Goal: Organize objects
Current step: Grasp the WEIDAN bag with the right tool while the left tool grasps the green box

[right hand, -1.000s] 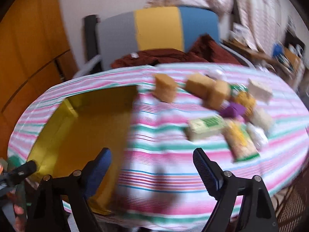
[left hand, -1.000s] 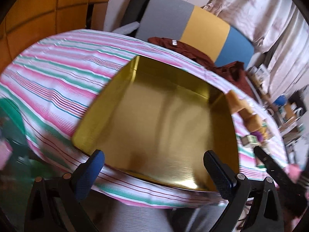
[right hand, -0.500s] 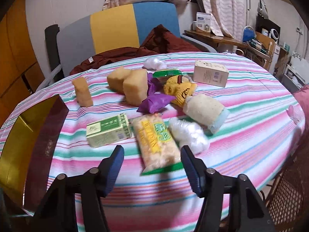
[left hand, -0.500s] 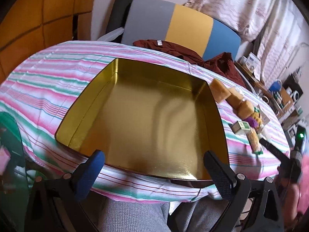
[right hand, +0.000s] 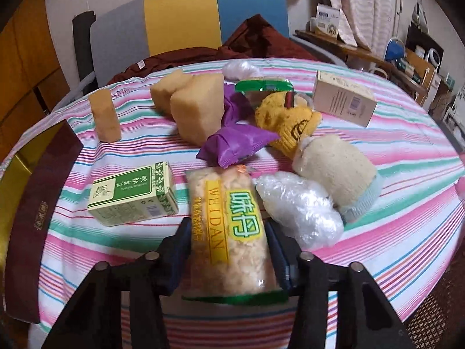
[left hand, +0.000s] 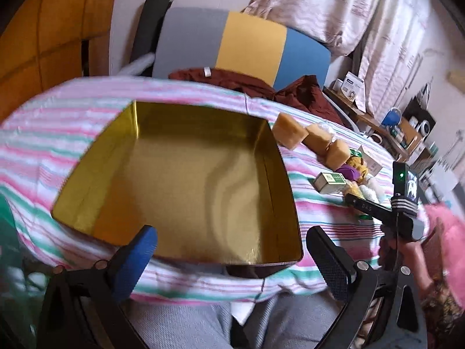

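You are working at a round table (right hand: 377, 232) covered in a pink, green and white striped cloth, with a grey, yellow and blue chair (right hand: 186, 20) behind it. Your right gripper (right hand: 229, 247) is closing its jaws around the near end of the snack packet (right hand: 232, 232), which is lying flat between the pads; they look to be pressing its sides already, probably so you can lift it by the narrow width. Just left of the packet a green tea box (right hand: 133, 195) is lying; just right, a crumpled clear bag (right hand: 299, 206) is touching a beige plush toy (right hand: 337, 171). Beyond the packet are a purple wrapper (right hand: 238, 142), tan sponge blocks (right hand: 191, 107) and a cardboard box (right hand: 343, 99). Far left of the packet the gold tin (left hand: 180, 180) is sitting empty, likely the destination. Your left gripper (left hand: 232, 261) is hovering with jaws wide apart and nothing between them, over the tin's near edge.
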Available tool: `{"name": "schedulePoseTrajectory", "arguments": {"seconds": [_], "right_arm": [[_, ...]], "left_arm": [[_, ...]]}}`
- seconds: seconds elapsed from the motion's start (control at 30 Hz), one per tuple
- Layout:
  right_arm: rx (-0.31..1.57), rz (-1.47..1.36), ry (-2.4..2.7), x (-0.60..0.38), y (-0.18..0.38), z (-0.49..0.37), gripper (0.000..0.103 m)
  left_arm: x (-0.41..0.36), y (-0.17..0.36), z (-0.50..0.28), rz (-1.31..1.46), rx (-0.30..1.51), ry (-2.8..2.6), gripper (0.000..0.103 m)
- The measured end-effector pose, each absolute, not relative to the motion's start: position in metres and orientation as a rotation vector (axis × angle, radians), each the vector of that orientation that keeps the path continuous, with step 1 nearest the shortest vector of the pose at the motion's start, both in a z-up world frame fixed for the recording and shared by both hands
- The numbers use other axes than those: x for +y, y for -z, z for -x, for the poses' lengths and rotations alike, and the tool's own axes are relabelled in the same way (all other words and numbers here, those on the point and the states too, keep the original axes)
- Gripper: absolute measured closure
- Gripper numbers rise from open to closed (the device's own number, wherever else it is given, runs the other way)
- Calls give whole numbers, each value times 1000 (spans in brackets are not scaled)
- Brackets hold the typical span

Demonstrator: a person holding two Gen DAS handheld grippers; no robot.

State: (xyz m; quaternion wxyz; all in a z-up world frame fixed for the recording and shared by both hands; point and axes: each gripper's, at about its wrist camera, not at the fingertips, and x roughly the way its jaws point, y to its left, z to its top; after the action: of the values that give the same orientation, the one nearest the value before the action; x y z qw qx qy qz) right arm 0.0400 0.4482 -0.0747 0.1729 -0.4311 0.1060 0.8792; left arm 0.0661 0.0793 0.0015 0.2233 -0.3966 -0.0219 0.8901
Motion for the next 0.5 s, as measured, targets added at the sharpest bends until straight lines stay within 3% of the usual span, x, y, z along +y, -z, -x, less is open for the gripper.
{"name": "schedulePoseTrajectory", "arguments": {"seconds": [0.5], "right_arm": [[380, 1142, -2476, 460, 75, -64, 56]], "left_arm": [[169, -5, -39, 1176, 38, -2109, 0]]}}
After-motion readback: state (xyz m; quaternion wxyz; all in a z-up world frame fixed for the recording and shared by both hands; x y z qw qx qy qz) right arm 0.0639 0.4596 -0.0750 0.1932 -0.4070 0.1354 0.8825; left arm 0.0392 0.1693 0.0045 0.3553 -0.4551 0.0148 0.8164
